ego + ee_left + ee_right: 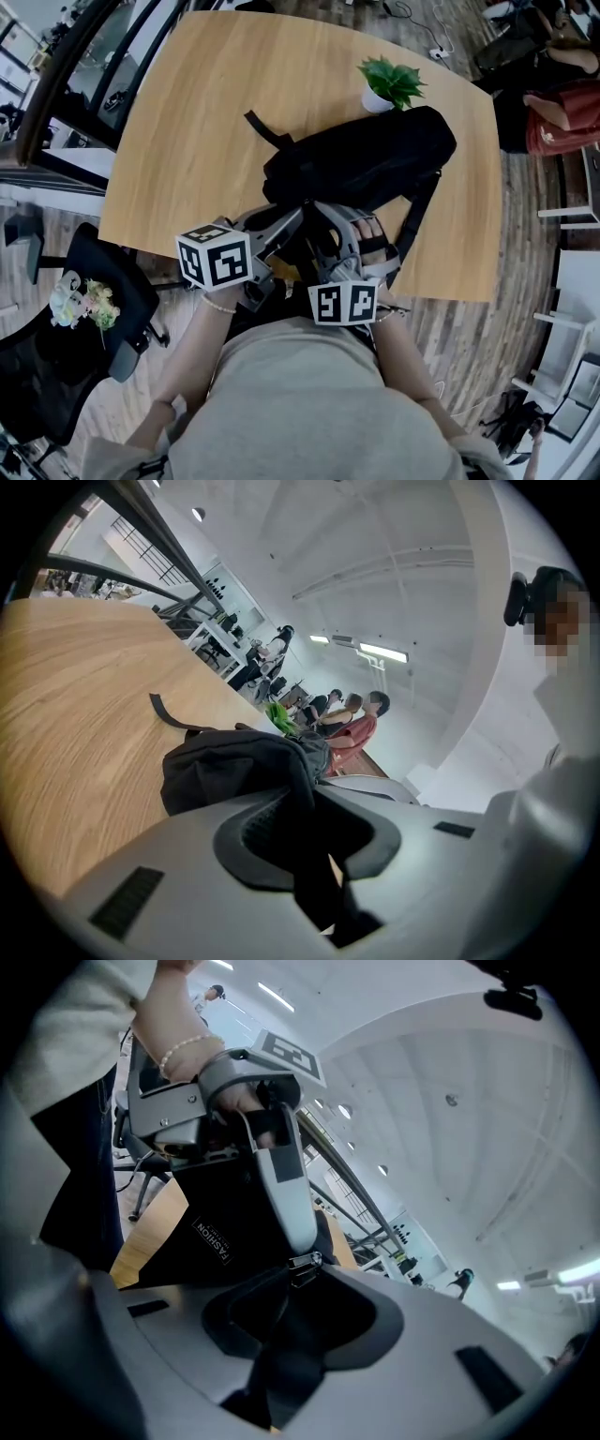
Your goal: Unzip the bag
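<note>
Two smooth grey plastic grippers are clamped on the bag. The left gripper pinches a fold of matte black fabric, and the right gripper nips the small metal zip pull. The soft, lumpy bag lies on a rounded wood-grain table. A leafy potted plant stands just beside the bag's far side.

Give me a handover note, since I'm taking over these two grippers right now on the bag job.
Left gripper: shut on the fabric of the black bag, at its near end.
Right gripper: shut on the zip pull, close beside the left one.
The bag lies on the wooden table, reaching its near edge, with a potted plant behind it.
Done: both grips set.
Left: draw the pull along the zip; no opened stretch shows.
</note>
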`<control>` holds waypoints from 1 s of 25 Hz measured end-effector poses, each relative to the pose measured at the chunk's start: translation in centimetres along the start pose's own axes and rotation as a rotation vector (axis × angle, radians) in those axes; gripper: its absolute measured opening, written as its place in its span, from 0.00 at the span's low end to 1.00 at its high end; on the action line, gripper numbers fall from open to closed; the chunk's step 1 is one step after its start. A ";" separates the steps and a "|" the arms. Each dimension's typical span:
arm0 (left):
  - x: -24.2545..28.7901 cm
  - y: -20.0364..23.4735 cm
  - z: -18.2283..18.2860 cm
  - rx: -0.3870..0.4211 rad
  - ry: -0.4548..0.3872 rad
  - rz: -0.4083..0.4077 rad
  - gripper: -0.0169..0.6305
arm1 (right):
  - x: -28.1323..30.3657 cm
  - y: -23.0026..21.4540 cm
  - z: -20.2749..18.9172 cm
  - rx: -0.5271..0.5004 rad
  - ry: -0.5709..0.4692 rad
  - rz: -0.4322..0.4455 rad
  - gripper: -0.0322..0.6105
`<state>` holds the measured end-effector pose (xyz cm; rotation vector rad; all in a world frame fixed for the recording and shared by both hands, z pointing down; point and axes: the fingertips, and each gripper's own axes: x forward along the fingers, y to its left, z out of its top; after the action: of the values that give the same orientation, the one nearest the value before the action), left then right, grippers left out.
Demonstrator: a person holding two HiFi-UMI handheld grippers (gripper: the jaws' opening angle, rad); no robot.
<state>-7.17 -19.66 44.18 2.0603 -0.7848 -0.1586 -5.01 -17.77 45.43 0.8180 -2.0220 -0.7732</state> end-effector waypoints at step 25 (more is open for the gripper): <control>-0.4 0.5 0.2 -0.058 -0.033 -0.024 0.14 | -1.7 -1.8 0.8 -0.028 -0.101 -0.115 0.18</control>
<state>-7.86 -19.78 44.40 2.0178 -0.7670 -0.2272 -4.37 -17.33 42.97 0.9018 -2.0615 -0.9221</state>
